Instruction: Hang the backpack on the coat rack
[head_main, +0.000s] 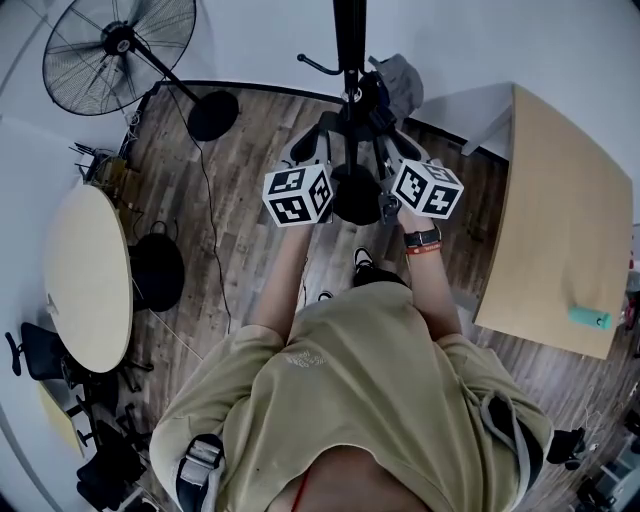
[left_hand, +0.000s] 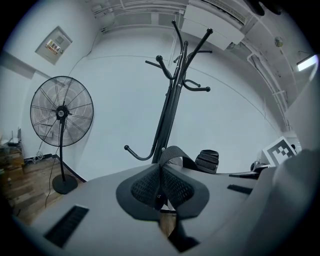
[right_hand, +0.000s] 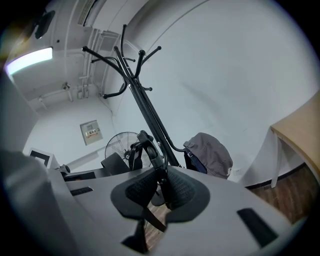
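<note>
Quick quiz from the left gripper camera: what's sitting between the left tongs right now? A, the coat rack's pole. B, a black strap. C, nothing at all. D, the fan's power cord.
B: in the left gripper view the left tongs are pinched shut on a black strap that loops up just past the pads, while the coat rack stands farther back, clear of them.

fan (head_main: 118, 45) left of coat rack (head_main: 350, 35) | desk (head_main: 560, 220) right | round table (head_main: 88, 275) far left
</note>
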